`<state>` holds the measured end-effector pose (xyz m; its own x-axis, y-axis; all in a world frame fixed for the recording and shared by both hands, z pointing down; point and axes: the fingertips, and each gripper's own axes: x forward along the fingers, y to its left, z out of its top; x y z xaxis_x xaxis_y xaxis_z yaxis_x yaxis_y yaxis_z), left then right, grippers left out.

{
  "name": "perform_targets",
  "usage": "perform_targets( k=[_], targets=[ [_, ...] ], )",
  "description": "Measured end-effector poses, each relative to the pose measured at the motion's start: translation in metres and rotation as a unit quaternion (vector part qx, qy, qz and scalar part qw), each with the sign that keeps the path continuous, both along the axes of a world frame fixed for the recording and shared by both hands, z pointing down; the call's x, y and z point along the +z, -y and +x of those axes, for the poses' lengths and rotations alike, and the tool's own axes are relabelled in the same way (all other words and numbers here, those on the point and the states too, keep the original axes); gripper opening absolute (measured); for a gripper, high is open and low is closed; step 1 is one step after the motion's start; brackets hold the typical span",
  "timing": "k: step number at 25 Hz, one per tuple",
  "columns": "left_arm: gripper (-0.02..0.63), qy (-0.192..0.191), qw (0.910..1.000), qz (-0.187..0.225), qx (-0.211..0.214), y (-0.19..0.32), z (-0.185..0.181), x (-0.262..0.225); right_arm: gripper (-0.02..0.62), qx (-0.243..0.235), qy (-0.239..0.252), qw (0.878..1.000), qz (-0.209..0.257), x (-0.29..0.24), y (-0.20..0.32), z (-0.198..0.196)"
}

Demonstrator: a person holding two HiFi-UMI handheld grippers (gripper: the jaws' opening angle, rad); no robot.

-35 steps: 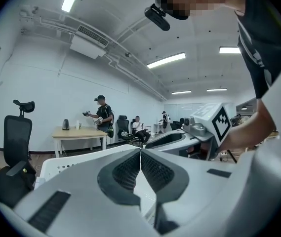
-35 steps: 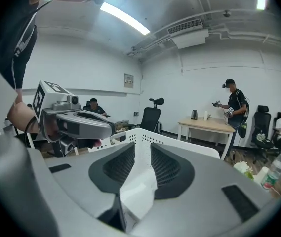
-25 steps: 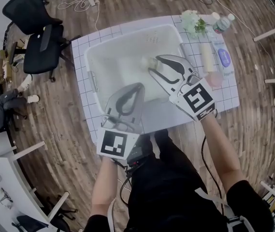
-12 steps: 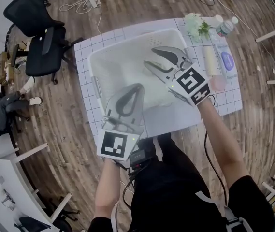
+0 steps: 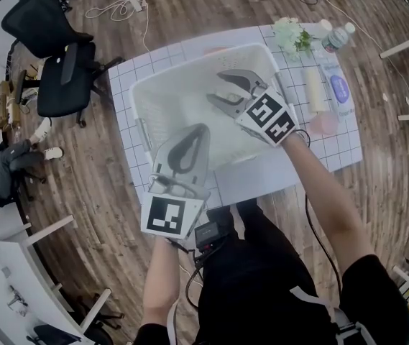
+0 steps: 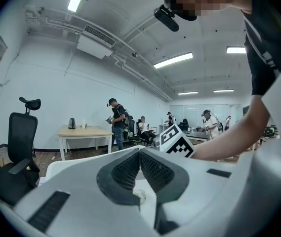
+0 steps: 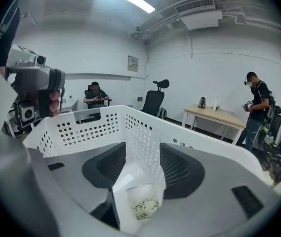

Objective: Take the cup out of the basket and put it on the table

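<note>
A: Cup (image 7: pixel 142 204), which way from the right gripper (image 7: pixel 142 154)?
B: Its jaws have just been opening, pads touching nothing; the cup stands ahead and below, apparently upright, in the basket (image 7: pixel 81 127) corner. Left gripper (image 6: pixel 140 154), jaws together, is farther off

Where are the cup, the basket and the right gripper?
cup (image 7: pixel 143 204): right gripper view, its side.
basket (image 7: pixel 81 128): right gripper view, perforated wall.
right gripper (image 5: pixel 214 85): head view, between its fingertips.
</note>
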<state>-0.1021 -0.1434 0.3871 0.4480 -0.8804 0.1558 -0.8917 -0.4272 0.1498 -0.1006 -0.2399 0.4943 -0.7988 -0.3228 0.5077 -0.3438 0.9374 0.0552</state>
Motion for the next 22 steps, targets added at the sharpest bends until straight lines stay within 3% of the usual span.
perform_targets(
  k=[14, 22],
  targets=[
    [0.011, 0.001, 1.0000, 0.000, 0.006, 0.002, 0.001, 0.001, 0.276, -0.027, -0.108, 0.993, -0.049, 0.077, -0.004, -0.003],
    [0.011, 0.003, 1.0000, 0.001, 0.007, -0.002, 0.001, 0.001, 0.322, -0.068, -0.170, 0.978, -0.100, 0.121, -0.017, -0.003]
  ],
)
